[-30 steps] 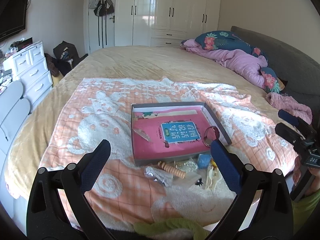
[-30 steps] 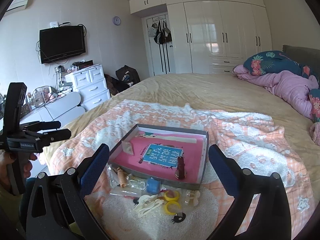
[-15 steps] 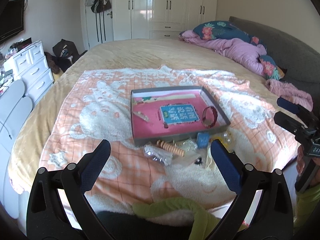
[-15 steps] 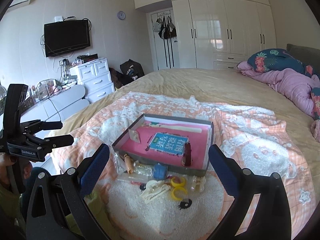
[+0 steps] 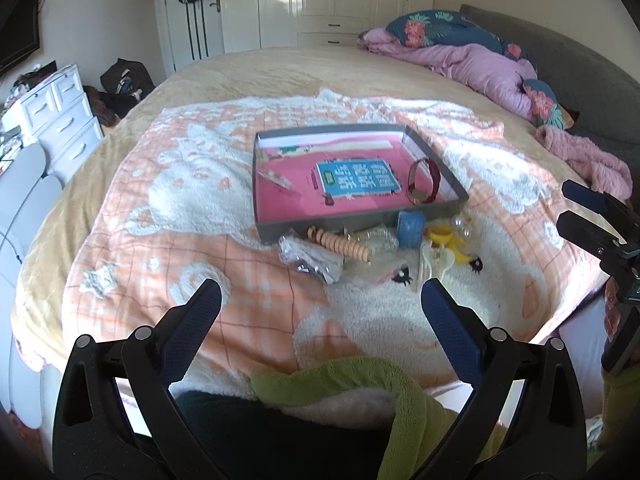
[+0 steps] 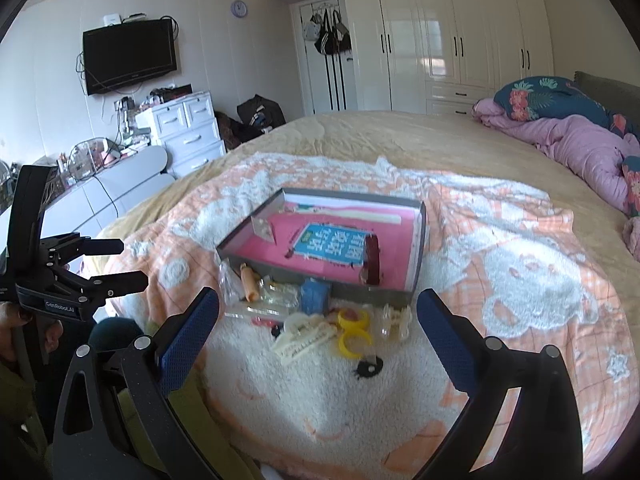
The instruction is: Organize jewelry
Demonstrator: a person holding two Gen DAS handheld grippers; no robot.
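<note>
We see a tray (image 5: 436, 160) on the blanket (image 5: 192, 200) spread over the bed (image 5: 280, 64), a bracelet (image 5: 424, 182) standing in its right side and small trinkets (image 5: 360, 248) heaped just before it.

Left gripper (image 5: 321, 302) and right gripper (image 6: 318, 310) hover, fingers spread.

White lettering "GenRobot.AI" on the black body of the left tongs (image 6: 114, 266); blue label (image 6: 332, 246) characters in the grey tray (image 6: 416, 264) illegible.

Black gripper (image 5: 320, 300) — blue pads (image 5: 446, 320)
</note>
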